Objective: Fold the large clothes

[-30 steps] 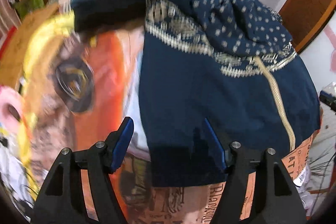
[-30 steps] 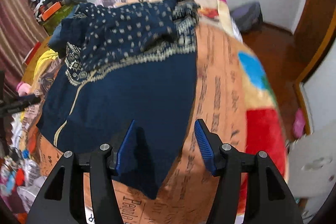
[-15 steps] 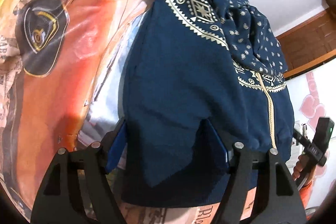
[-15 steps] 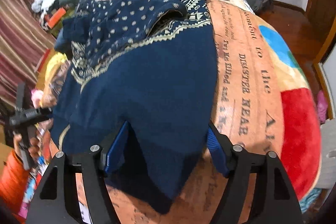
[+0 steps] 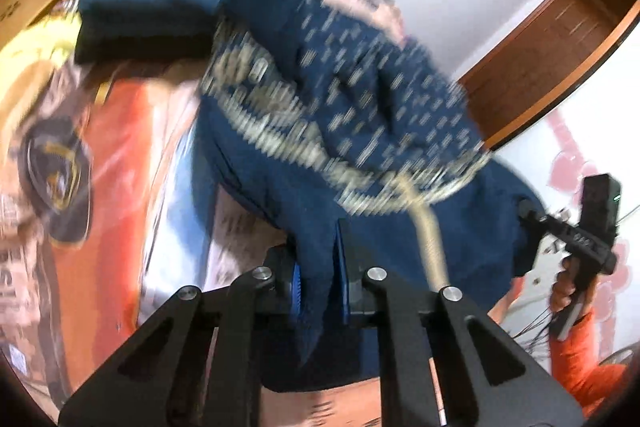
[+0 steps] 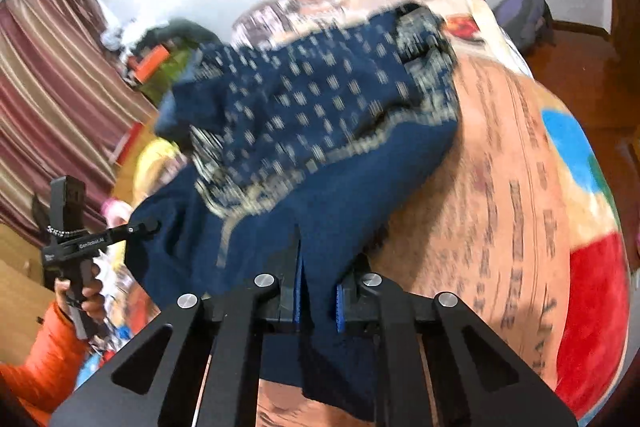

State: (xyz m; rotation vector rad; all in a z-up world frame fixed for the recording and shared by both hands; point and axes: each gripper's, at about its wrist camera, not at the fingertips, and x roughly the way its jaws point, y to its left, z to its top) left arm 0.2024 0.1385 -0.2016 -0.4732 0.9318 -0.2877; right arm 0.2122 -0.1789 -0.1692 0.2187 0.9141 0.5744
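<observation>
Blurred newspaper-style lettering covers the blanket (image 6: 500,227) on the bed, none of it readable. The left gripper (image 5: 320,279) and right gripper (image 6: 318,291), angled downward, have just closed, each clamping the hem of the navy hoodie (image 5: 320,155), which stretches ahead of both.

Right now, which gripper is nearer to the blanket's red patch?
Right. Both jaws have just closed on the hoodie hem; the right gripper holds the side toward the red patch, the left gripper the far side.

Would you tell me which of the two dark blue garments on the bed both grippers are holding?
The patterned hoodie, pinched at its hem; the plain folded garment lies untouched behind.
</observation>
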